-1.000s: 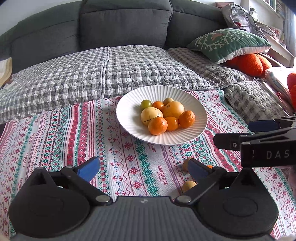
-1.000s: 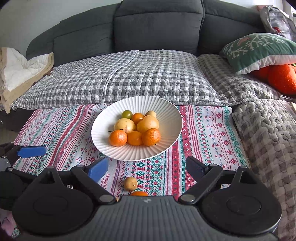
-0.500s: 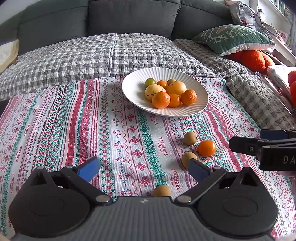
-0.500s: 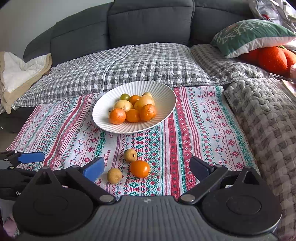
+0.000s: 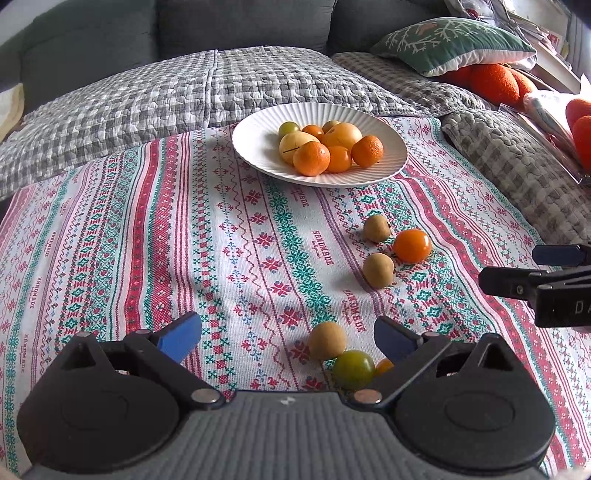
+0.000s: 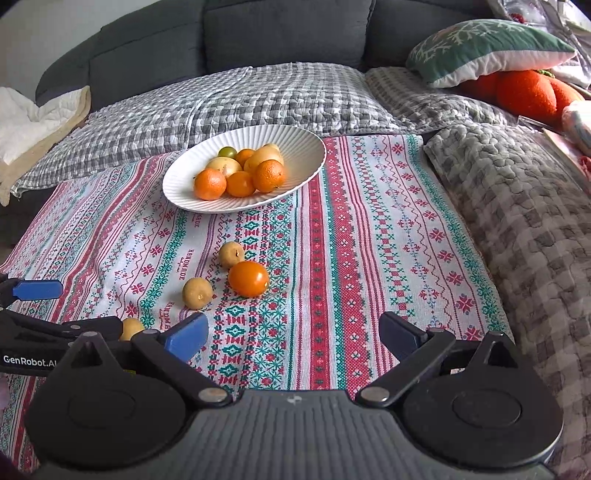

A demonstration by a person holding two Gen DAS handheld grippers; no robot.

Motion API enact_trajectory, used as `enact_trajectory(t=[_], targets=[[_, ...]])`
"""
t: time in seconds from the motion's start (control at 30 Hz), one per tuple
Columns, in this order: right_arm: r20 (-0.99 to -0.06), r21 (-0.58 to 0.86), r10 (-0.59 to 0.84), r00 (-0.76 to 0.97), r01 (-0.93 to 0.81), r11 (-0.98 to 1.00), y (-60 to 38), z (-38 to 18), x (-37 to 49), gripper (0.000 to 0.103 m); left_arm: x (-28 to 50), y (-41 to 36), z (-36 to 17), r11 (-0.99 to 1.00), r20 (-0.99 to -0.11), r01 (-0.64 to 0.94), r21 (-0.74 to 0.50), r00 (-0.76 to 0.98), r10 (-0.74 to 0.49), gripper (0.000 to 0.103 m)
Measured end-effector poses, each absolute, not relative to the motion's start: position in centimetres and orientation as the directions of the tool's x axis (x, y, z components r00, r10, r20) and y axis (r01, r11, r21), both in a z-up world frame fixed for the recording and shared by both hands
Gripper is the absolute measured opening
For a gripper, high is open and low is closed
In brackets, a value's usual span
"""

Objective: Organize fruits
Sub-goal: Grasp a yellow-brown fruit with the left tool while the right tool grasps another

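Observation:
A white ribbed plate on the patterned cloth holds several oranges and yellow fruits plus one green one. Loose on the cloth lie two tan fruits and an orange tomato. Nearer me, a third tan fruit and a green tomato lie just inside the right finger of my left gripper. Its jaws are closing, wide apart, touching neither. My right gripper is open over bare cloth. The orange tomato and the plate lie ahead of it to the left.
A grey sofa with a checked quilt rises behind the cloth. A green cushion and orange plush sit at the back right. A lumpy grey blanket borders the cloth's right side.
Both grippers have sunk and tipped down toward the cloth. The plate now sits higher in both views. More loose fruits have come into view near the fingers.

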State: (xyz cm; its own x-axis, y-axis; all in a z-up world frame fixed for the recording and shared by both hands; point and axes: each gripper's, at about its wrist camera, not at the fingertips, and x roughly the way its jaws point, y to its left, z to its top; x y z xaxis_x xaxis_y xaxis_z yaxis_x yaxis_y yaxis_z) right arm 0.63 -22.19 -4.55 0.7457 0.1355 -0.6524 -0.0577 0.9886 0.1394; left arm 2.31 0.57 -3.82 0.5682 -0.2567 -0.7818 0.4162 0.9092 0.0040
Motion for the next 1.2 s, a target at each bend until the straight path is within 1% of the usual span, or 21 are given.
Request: enact_trajectory(t=[0.03,0.1,0.13,0.2,0.23,0.3,0.33,0.4,0.47,0.5,0.57,0.63,0.67,0.83,1.03,1.13,1.2], targets=[[-0.653,0.143,0.134,0.745,-0.052,0.988,-22.3,-4.6,0.7,0.098,2.4,0.5,-3.9,0.906,-0.789,0.423,-0.014,0.553,-0.27,0.087],[-0.655,0.151,0.132,0.744,-0.042,0.988,-22.4,-4.8,0.7,0.098,2.5,0.3,-4.2,0.902,-0.801,0.429,-0.039,0.527,-0.285,0.072],[-0.657,0.153,0.132,0.742,-0.04,0.987,-22.3,-4.8,0.7,0.098,2.7,0.3,-4.4,0.903,-0.808,0.428,-0.05,0.514,-0.288,0.07],[-0.661,0.153,0.132,0.739,-0.04,0.987,-22.3,-5.1,0.8,0.098,3.0,0.4,-4.7,0.906,-0.82,0.415,-0.085,0.488,-0.3,0.057],[-0.663,0.151,0.131,0.737,-0.04,0.988,-22.3,-5.2,0.8,0.098,3.2,0.5,-4.8,0.908,-0.824,0.406,-0.104,0.475,-0.307,0.054],[-0.665,0.152,0.13,0.735,-0.037,0.988,-22.2,-5.3,0.9,0.098,3.6,0.7,-5.0,0.911,-0.831,0.384,-0.152,0.45,-0.328,0.041],[-0.665,0.157,0.134,0.734,-0.038,0.987,-22.2,-5.4,1.0,0.097,3.7,0.8,-5.1,0.913,-0.832,0.373,-0.167,0.443,-0.333,0.038],[-0.664,0.175,0.151,0.732,-0.043,0.984,-22.1,-5.5,1.1,0.096,4.0,0.8,-5.3,0.917,-0.837,0.354,-0.185,0.433,-0.336,0.027],[-0.661,0.197,0.173,0.73,-0.054,0.979,-21.9,-5.5,1.1,0.094,4.3,0.9,-5.5,0.916,-0.838,0.344,-0.204,0.422,-0.345,0.02],[-0.66,0.206,0.183,0.729,-0.059,0.977,-21.8,-5.5,1.2,0.093,4.3,0.8,-5.5,0.914,-0.836,0.342,-0.217,0.419,-0.355,0.014],[-0.656,0.225,0.203,0.727,-0.068,0.972,-21.6,-5.6,1.3,0.088,4.2,0.6,-5.2,0.916,-0.829,0.344,-0.206,0.436,-0.35,0.013],[-0.652,0.254,0.23,0.722,-0.078,0.964,-21.4,-5.7,1.5,0.081,4.1,0.5,-4.9,0.922,-0.821,0.349,-0.168,0.468,-0.327,0.013],[-0.651,0.268,0.244,0.719,-0.083,0.96,-21.3,-5.8,1.7,0.079,4.1,0.5,-4.6,0.924,-0.815,0.351,-0.151,0.485,-0.317,0.013],[-0.645,0.315,0.302,0.702,-0.116,0.942,-20.1,-6.2,2.6,0.063,4.0,0.8,-3.9,0.932,-0.797,0.349,-0.103,0.531,-0.287,0.012],[-0.645,0.323,0.343,0.683,-0.163,0.932,-18.1,-6.5,3.6,0.056,4.4,1.5,-4.1,0.94,-0.811,0.329,-0.093,0.523,-0.263,0.012],[-0.654,0.317,0.345,0.674,-0.169,0.933,-17.3,-6.7,4.3,0.055,4.3,1.7,-4.2,0.943,-0.816,0.32,-0.094,0.518,-0.257,0.012],[-0.659,0.315,0.346,0.668,-0.173,0.933,-16.9,-6.9,4.6,0.05,4.3,1.8,-4.1,0.944,-0.817,0.317,-0.093,0.517,-0.255,0.013]])
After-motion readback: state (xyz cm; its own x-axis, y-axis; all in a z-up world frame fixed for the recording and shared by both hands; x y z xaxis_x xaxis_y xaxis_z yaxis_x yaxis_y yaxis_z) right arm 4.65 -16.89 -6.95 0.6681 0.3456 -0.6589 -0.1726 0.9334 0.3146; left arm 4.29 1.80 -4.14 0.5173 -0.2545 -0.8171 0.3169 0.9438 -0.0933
